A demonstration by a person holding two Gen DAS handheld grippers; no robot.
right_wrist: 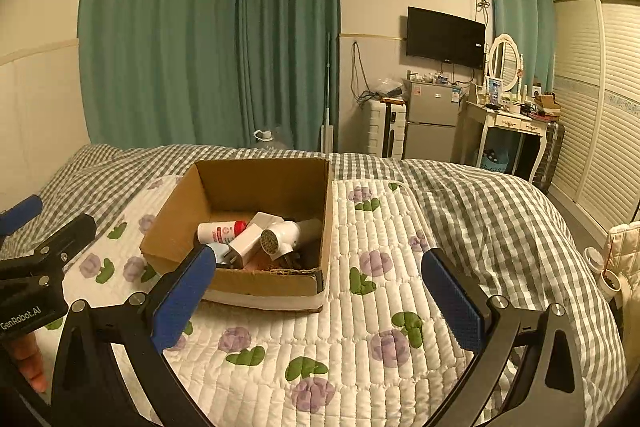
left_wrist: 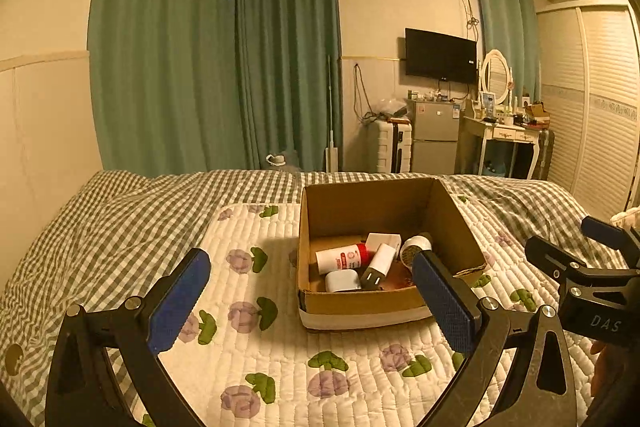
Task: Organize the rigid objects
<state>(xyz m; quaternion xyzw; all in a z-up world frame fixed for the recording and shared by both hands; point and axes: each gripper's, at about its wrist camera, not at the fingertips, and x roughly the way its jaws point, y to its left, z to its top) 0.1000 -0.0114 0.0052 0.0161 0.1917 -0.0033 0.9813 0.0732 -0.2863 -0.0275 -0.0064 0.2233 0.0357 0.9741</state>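
An open cardboard box [left_wrist: 360, 203] [right_wrist: 172, 223] stands on a white quilted mat with purple flowers [left_wrist: 248, 307] [right_wrist: 380, 287]. Inside lie a white bottle with a red cap [left_wrist: 342, 257] [right_wrist: 220, 231], white chargers [left_wrist: 380, 261] [right_wrist: 248, 239], a small white adapter [left_wrist: 342, 281] and a white hair dryer [right_wrist: 284, 235] [left_wrist: 414, 247]. My left gripper [left_wrist: 312, 303] is open and empty, just in front of the box. My right gripper [right_wrist: 320, 303] is open and empty, in front of the box and to its right.
The mat lies on a bed with a green checked cover [left_wrist: 100, 227] [right_wrist: 500, 203]. Green curtains [left_wrist: 200, 67], a fridge [left_wrist: 434, 135], a dressing table [left_wrist: 504, 135] and a wardrobe [right_wrist: 600, 107] stand behind. A cup and bag [right_wrist: 608, 267] sit at the bed's right.
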